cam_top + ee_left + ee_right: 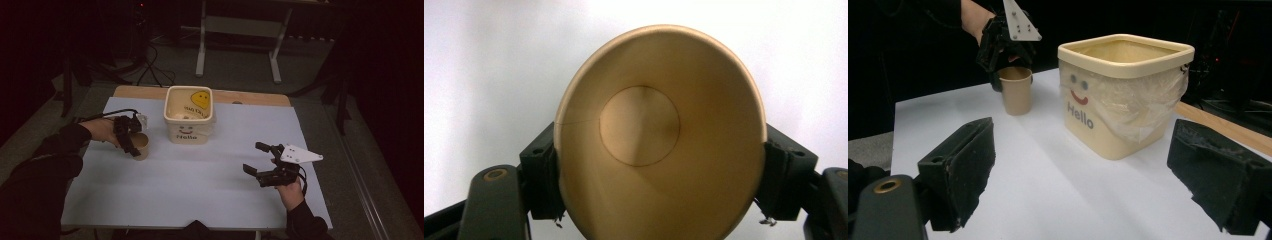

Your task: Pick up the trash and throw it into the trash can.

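Observation:
A brown paper cup stands upright on the white sheet at the left. My left gripper reaches down from above and is shut on its rim. In the left gripper view I look into the empty cup, and the black pads press on both sides of it. The right gripper view shows the same cup under the left gripper. My right gripper rests at the right of the sheet. It is open with nothing between its jaws, and in its own view my right gripper faces the bin.
A cream square bin with a smiley face, the word Hello and a plastic liner stands at the sheet's far middle, just right of the cup; it is seen as the bin up close. The white sheet covers a wooden table. Desk legs and cables lie beyond.

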`<state>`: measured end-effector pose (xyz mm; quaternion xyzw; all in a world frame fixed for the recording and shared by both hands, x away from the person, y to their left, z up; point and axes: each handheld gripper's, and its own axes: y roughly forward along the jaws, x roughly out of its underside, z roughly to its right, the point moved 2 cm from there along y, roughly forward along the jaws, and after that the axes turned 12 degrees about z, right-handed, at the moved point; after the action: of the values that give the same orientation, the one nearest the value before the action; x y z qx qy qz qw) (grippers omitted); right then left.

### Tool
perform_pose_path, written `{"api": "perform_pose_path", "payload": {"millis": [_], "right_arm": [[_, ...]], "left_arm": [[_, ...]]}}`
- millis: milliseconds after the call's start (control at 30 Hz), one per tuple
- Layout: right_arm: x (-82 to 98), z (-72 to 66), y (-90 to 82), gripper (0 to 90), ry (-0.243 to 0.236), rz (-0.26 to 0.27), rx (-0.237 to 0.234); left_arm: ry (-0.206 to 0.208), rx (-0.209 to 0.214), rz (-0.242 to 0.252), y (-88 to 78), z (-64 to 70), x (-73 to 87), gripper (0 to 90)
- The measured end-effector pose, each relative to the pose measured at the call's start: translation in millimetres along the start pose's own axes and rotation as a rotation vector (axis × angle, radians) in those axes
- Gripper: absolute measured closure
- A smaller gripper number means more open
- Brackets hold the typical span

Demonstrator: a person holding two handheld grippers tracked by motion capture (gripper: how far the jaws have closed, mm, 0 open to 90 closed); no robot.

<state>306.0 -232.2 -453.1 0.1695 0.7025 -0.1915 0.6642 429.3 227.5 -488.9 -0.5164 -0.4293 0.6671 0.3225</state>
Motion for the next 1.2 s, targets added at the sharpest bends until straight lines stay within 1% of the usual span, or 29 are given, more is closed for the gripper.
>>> {"api": "perform_pose_path", "payload": {"millis": [67,100,200,267,333,367,400,433,467,567,633,667,733,833,867,900,933,967,1000,1033,1067,1200], "right_arm": [[-0.1,-0.1,0.0,11.6,-0.001,0.001,0.000],[0.0,0.0,0.0,11.6,0.000,0.000,0.000],[0.1,0.2,0.2,11.6,0.002,0.000,0.002],[-0.1,-0.1,0.5,11.6,-0.001,0.001,0.001],[-0.3,-0.4,0.6,11.6,-0.003,-0.001,0.002],[-0.3,-0.4,0.6,11.6,-0.003,-0.001,0.002],[-0.3,-0.3,0.7,11.6,-0.002,-0.001,0.002],[-0.2,-0.3,0.8,11.6,0.000,0.001,0.002],[-0.3,-0.2,0.9,11.6,-0.001,0.001,0.003],[-0.5,-0.3,0.9,11.6,-0.001,0.002,0.002],[-0.5,-0.3,1.0,11.6,-0.001,0.002,0.002],[-0.5,-0.3,1.0,11.6,-0.002,0.002,0.003],[-0.6,-0.2,0.9,11.6,-0.001,0.003,0.003],[-0.6,-0.1,0.9,11.6,-0.001,0.002,0.003],[-0.5,0.0,1.0,11.6,-0.001,0.000,0.003],[-0.5,0.0,1.0,11.6,-0.001,0.000,0.003],[-0.6,-0.3,1.3,11.6,-0.001,0.002,0.003],[-0.6,-0.3,1.3,11.6,-0.001,0.002,0.003],[-0.7,-0.3,1.4,11.6,-0.002,0.002,0.003],[-0.7,-0.2,1.4,11.6,-0.001,0.001,0.002],[-0.7,-0.2,1.5,11.6,-0.001,0.001,0.002],[-0.7,-0.4,1.7,11.6,0.000,0.000,0.002]], "left_arm": [[0.002,-0.001,0.005,-1.6,-0.1,-0.6,25.8],[0.000,0.015,0.023,-5.5,0.3,-2.0,26.4],[0.004,0.016,0.034,-9.8,1.0,-3.9,26.9],[0.017,0.006,0.059,-17.9,1.5,-7.3,26.9],[0.017,0.011,0.081,-23.8,2.2,-10.1,26.9],[0.017,0.011,0.081,-23.8,2.2,-10.1,26.9],[0.007,0.018,0.085,-26.6,2.6,-11.8,26.9],[0.012,0.027,0.093,-29.1,3.2,-12.9,26.9],[0.015,0.040,0.088,-33.0,4.7,-15.1,26.9],[0.015,0.040,0.083,-36.3,5.6,-17.1,26.9],[0.024,0.039,0.086,-40.6,6.3,-18.8,26.9],[0.016,0.048,0.091,-42.4,6.8,-19.8,26.9],[0.026,0.050,0.088,-47.7,8.9,-22.6,26.9],[0.027,0.047,0.089,-49.8,9.9,-23.8,27.0],[0.025,0.056,0.087,-53.5,10.8,-25.7,27.0],[0.029,0.050,0.086,-55.7,11.5,-26.9,27.0],[0.020,0.058,0.088,-60.3,13.0,-29.7,27.4],[0.020,0.058,0.088,-60.3,13.0,-29.7,27.4],[0.026,0.054,0.093,-65.1,14.7,-32.9,27.4],[0.026,0.054,0.093,-65.1,14.7,-32.9,27.4],[0.033,0.055,0.098,-70.3,16.1,-36.2,27.4],[0.031,0.061,0.106,-78.7,18.2,-41.6,27.5]]}}
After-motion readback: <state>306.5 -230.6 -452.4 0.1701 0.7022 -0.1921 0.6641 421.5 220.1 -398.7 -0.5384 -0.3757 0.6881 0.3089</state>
